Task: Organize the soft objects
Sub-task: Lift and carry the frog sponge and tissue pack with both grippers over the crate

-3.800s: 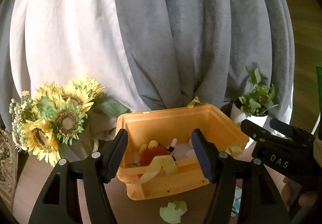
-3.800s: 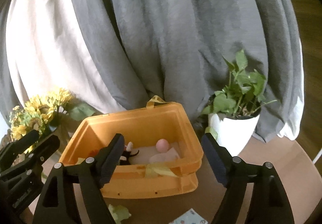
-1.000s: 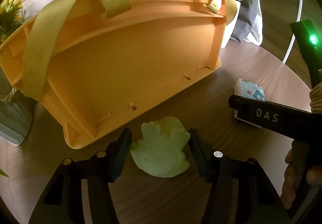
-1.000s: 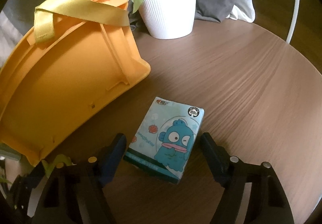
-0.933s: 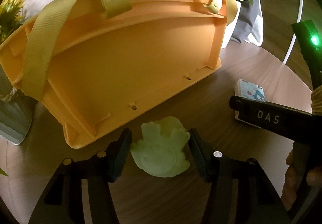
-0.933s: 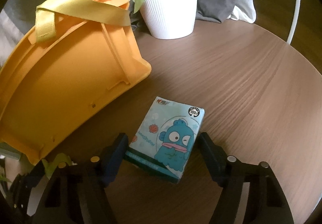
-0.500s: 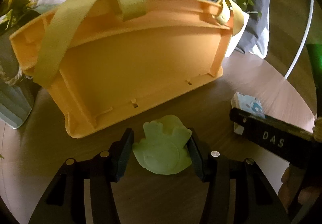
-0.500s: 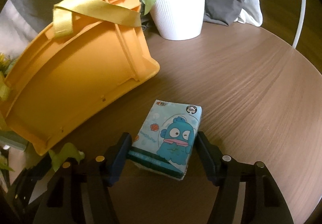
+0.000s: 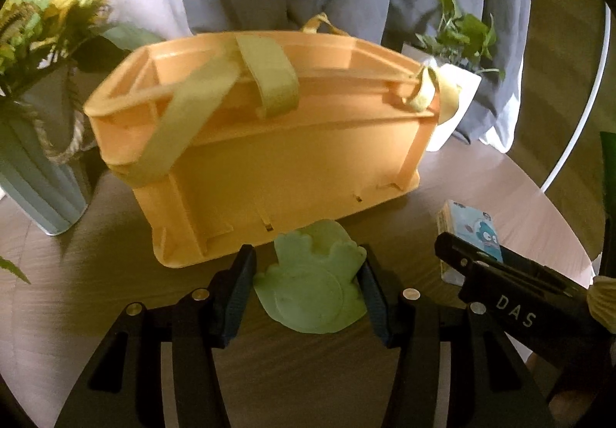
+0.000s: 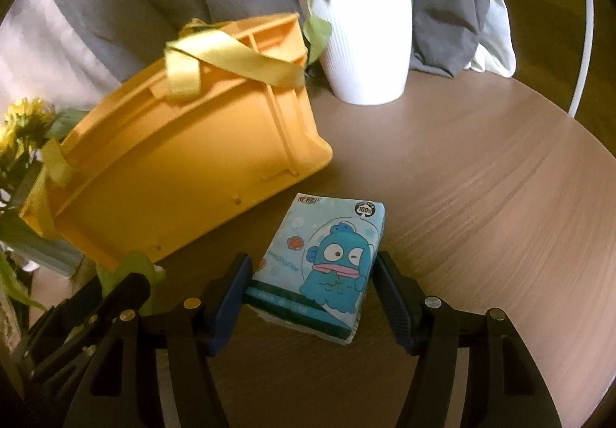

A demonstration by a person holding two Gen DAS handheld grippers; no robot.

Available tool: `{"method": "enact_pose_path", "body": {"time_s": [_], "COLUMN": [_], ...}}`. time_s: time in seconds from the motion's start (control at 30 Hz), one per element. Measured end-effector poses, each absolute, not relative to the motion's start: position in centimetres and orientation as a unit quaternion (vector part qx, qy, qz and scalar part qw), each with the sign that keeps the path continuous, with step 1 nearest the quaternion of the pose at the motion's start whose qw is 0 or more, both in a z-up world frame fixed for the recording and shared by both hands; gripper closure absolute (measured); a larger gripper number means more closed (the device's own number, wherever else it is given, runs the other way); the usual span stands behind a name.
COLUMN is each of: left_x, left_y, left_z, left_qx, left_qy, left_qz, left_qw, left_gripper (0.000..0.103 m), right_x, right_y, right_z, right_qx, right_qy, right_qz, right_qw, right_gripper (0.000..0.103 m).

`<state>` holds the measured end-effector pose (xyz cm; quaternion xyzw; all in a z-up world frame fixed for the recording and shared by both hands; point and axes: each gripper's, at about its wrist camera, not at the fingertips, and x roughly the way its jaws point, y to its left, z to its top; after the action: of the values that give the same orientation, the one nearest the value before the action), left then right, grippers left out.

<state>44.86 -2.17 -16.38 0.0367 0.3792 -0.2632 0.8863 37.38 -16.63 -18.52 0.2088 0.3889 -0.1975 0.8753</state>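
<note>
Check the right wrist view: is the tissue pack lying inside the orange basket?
No. The tissue pack sits between the right gripper pads, outside the orange basket, over the table.

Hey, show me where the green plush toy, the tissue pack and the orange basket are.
green plush toy (image 9: 313, 283), left wrist view, middle of its round belly.
tissue pack (image 10: 327, 247), right wrist view, on the printed blue cartoon fish.
orange basket (image 9: 277, 174), left wrist view, on its flat front wall.
</note>
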Motion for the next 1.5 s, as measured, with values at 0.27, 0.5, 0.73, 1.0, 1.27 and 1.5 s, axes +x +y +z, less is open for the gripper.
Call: {"method": "enact_pose_path", "body": {"time_s": [0.27, 0.5, 0.73, 1.0, 1.27, 1.5], "left_x": [43.4, 42.2, 41.1, 39.7, 38.9, 38.8], "left_y": [-1.6, -1.3, -0.8, -0.4, -0.1, -0.3], "left_z": [-13.6, -10.7, -7.8, -5.4, -3.1, -1.5], "left_qx": [0.03, 0.02, 0.012, 0.013, 0.01, 0.005], "left_qy": [0.355, 0.328, 0.298, 0.27, 0.247, 0.222], "left_qz": [-0.247, -0.226, -0.203, -0.172, -0.132, -0.112], "left_qw": [0.901, 0.917, 0.933, 0.947, 0.96, 0.969], "left_gripper": [0.051, 0.051, 0.051, 0.051, 0.051, 0.051], "right_x": [36.6, 35.9, 35.5, 35.1, 35.1, 35.7], "right_y": [-16.4, -16.8, -17.1, -17.4, -17.6, -17.8], "right_z": [-16.4, -13.7, -11.2, -9.0, -6.7, -4.7], "right_qx": [0.196, 0.184, 0.179, 0.175, 0.171, 0.168], "right_qy": [0.37, 0.346, 0.317, 0.293, 0.258, 0.232], "right_qz": [-0.176, -0.157, -0.136, -0.109, -0.081, -0.057], "right_qw": [0.891, 0.906, 0.921, 0.934, 0.947, 0.956], "right_gripper": [0.038, 0.038, 0.038, 0.038, 0.038, 0.038]}}
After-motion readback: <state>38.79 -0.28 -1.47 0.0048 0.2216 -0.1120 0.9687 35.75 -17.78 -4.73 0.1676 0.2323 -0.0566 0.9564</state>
